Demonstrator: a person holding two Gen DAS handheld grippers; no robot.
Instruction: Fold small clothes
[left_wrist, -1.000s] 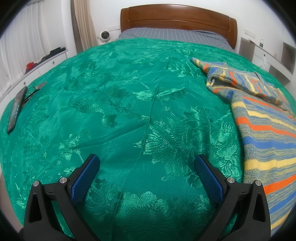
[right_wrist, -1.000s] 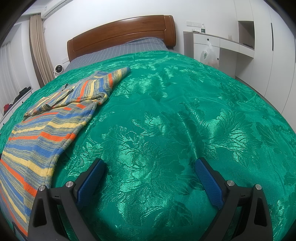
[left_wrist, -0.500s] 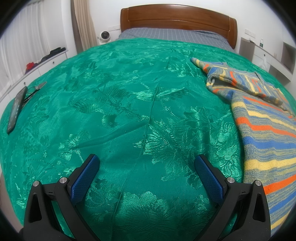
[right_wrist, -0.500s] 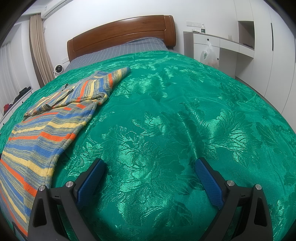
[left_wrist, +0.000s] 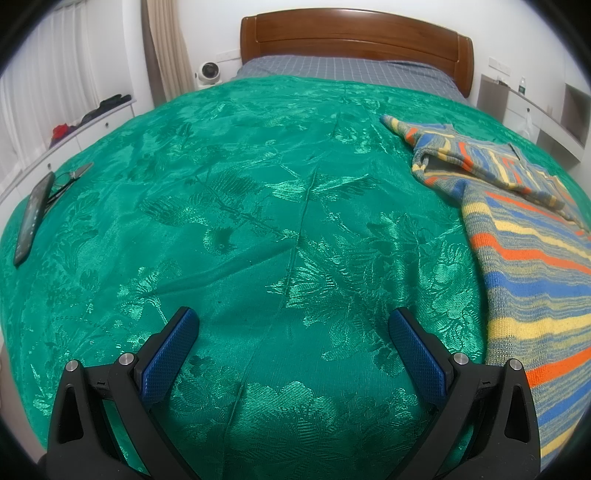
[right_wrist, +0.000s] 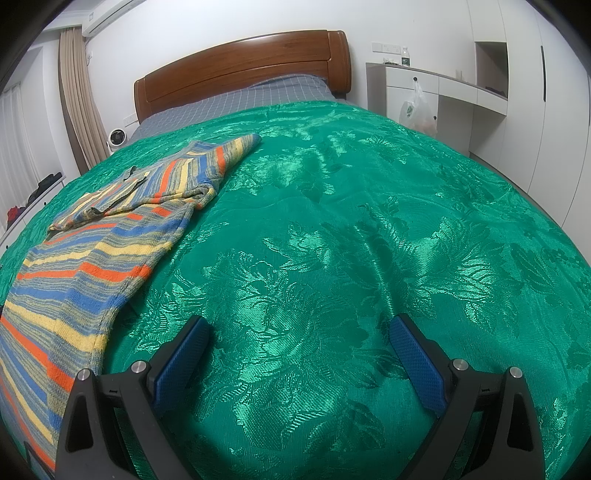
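Left wrist view: striped sweater (left_wrist: 532, 266) spread flat on green bedspread (left_wrist: 258, 184), off to the right of the spread, empty jaws of the left gripper (left_wrist: 291, 325). Right wrist view: same sweater (right_wrist: 85, 258) left of the right gripper (right_wrist: 299, 332), jaws likewise released, nothing held. Soft, light, floppy knit by the look; best pinched at hem corners or sleeve cuff.

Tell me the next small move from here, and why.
Probably bring the left gripper right, toward the near edge of the striped sweater. Both grippers hang open over bare green bedspread, holding nothing, and the sweater lies between them: right of the left gripper, left of the right gripper. One sleeve already seems folded across.
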